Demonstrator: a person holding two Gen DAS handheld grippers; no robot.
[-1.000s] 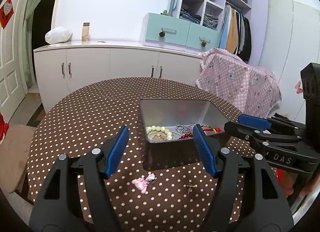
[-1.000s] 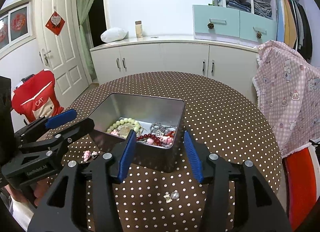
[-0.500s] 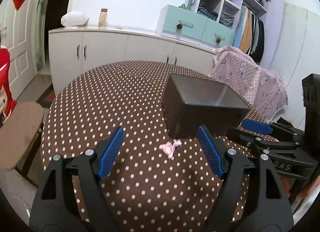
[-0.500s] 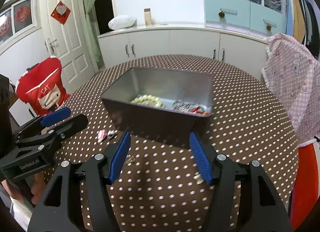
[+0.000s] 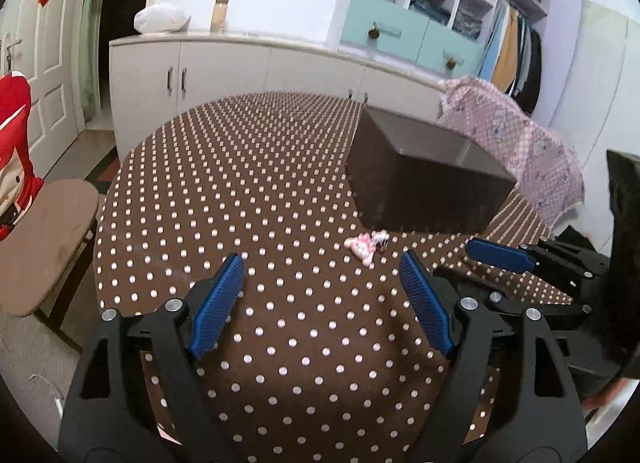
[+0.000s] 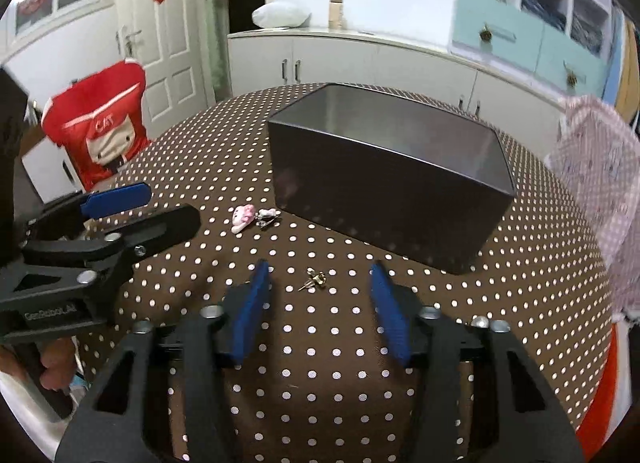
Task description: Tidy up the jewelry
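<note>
Metal tin (image 6: 384,183) sits on the polka-dot tablecloth (image 6: 240,135), contents hidden. Outside it: pink charm (image 6: 243,218), silver clip (image 6: 267,217), gold earring (image 6: 314,279). Your left gripper (image 5: 322,287) and right gripper (image 6: 318,301) hang spread, empty. Three pieces left, by my judgement.

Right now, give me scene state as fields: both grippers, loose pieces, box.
left gripper: jaws open, empty, low over the table
right gripper: jaws open, empty, aimed at the gold earring
gold earring: on the cloth, ahead of the right jaws, near the box
pink charm: on the cloth by the box's left corner, silver clip beside it
box: open metal tin, upright, contents hidden from these angles
table: brown polka-dot cloth
</note>
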